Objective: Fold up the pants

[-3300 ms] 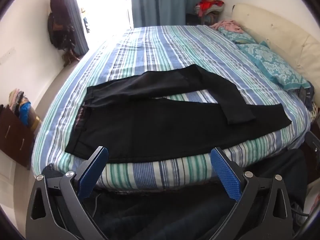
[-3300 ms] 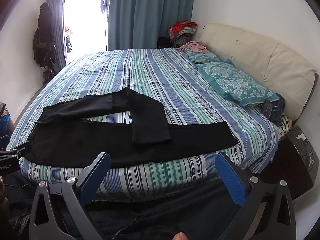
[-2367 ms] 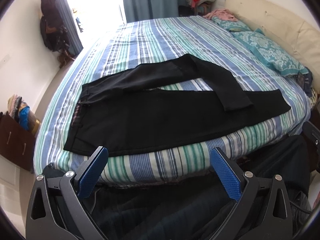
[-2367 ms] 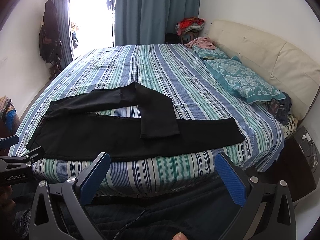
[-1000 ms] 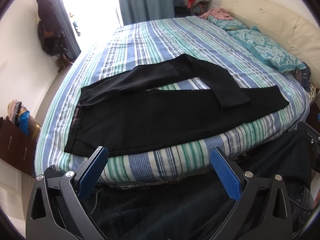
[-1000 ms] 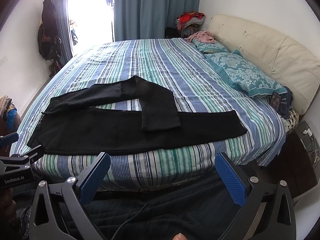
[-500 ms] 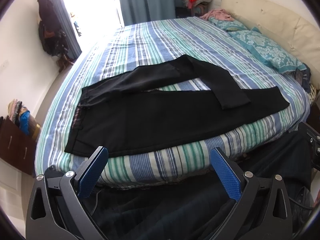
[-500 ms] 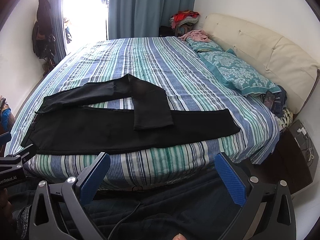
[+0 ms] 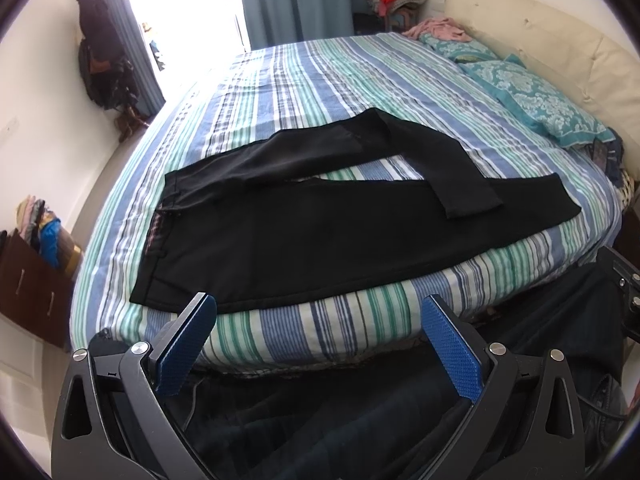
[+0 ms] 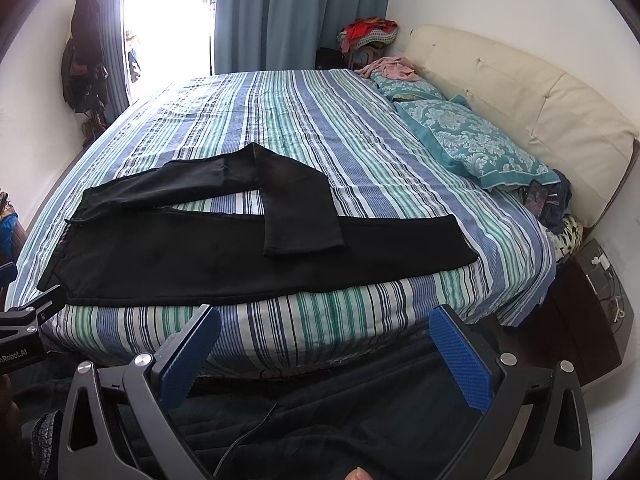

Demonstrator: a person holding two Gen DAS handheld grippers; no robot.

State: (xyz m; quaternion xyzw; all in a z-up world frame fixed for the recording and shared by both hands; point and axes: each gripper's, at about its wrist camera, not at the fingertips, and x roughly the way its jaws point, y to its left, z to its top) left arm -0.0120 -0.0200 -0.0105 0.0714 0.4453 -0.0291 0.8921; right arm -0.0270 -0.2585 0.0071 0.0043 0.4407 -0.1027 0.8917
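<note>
— With both jaws spread wide and empty, the left gripper (image 9: pixel 318 322) and right gripper (image 10: pixel 326 332) hover short of the bed (image 10: pixel 340 312). Progress?
— Barely begun: black pants (image 10: pixel 192 252) lie flat near its edge, one leg (image 10: pixel 296 208) crossed over; folding remains.

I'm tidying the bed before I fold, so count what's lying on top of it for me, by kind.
Pants: 1
Pillows: 2
Pink garment: 1
Total: 4, all on the bed. Both grippers, left and right, hold nothing.
</note>
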